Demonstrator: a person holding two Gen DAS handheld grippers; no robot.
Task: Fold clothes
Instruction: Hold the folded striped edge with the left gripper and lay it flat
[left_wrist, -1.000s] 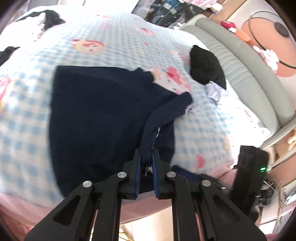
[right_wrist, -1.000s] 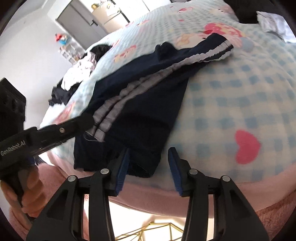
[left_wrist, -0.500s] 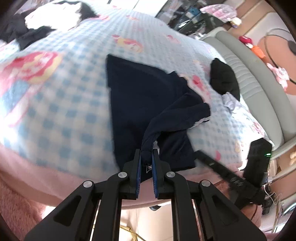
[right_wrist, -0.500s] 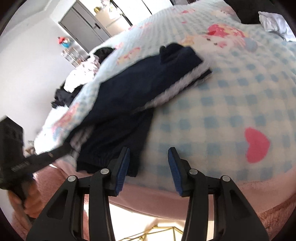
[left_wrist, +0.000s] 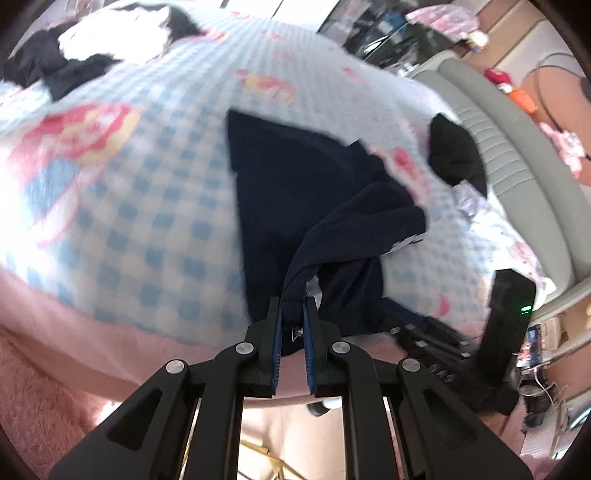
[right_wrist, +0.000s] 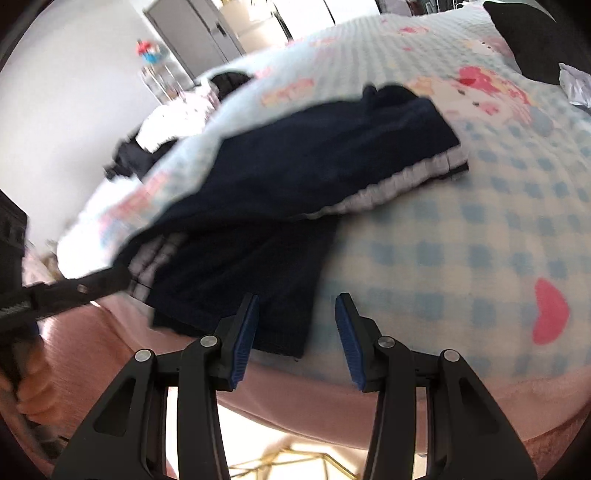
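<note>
A navy garment (left_wrist: 295, 195) with a grey-and-white striped band (right_wrist: 402, 181) lies on the blue-checked bedspread (left_wrist: 122, 221). My left gripper (left_wrist: 293, 306) is shut on a bunched edge of it near the bed's front edge, and a strip of cloth runs taut from the jaws up to the pile. In the right wrist view the same gripper (right_wrist: 110, 278) reaches in from the left and holds the striped end. My right gripper (right_wrist: 297, 306) stands open just above the garment's near corner (right_wrist: 284, 332), with nothing pressed between its pads.
A black cloth (left_wrist: 456, 155) and a crumpled white piece (left_wrist: 471, 195) lie toward the grey padded headboard (left_wrist: 517, 155). Black and white clothes (left_wrist: 85, 55) are heaped at the far side. A pink blanket border (right_wrist: 332, 402) runs along the front edge. A person's hand (right_wrist: 31, 384) grips the left tool.
The left gripper has dragged the garment's edge toward the left, so the striped part folded over the pile. The right gripper shifted left along the bed's front edge, still open.
</note>
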